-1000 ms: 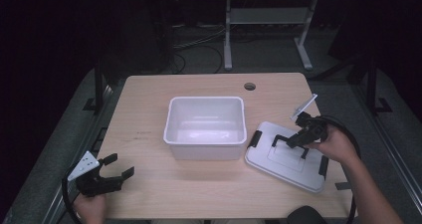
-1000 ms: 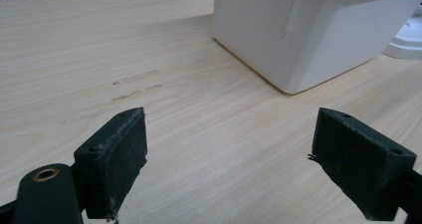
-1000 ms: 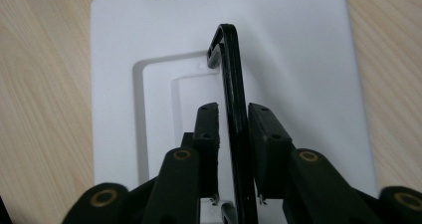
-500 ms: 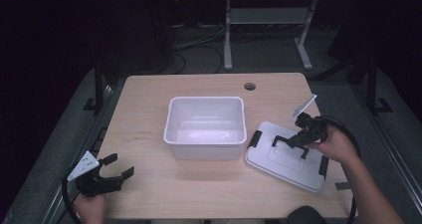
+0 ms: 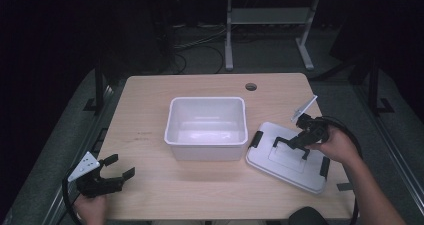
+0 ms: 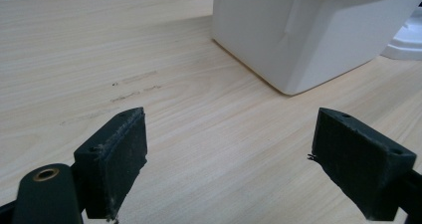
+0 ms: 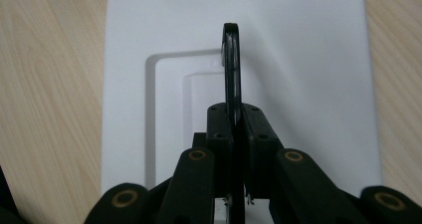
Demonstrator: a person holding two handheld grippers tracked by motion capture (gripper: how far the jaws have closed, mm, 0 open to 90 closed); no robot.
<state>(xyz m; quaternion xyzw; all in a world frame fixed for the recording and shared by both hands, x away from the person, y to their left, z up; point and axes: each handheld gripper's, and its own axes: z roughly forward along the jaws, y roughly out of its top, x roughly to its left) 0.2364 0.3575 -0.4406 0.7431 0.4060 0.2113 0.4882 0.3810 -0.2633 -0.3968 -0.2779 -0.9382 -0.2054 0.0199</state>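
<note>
A white lid (image 5: 295,172) with a black handle (image 5: 290,146) lies flat on the table, right of an open white tub (image 5: 207,152). My right gripper (image 5: 295,141) is over the lid. Its jaws have just been closing and are shut on the handle. In the right gripper view the thin black handle (image 7: 231,59) stands upright, pinched at my right gripper (image 7: 238,115), with the lid (image 7: 308,59) beneath it. My left gripper (image 5: 120,166) rests open at the table's front left with nothing in it. In its own view my left gripper (image 6: 231,134) faces the tub (image 6: 318,35) across bare wood.
Black latches (image 5: 256,139) sit at the ends of the lid. The wooden table (image 5: 150,100) has a round cable hole (image 5: 251,86) at the back. The tub holds nothing. Beyond the table stand metal desk legs (image 5: 228,40) and cables on a dark floor.
</note>
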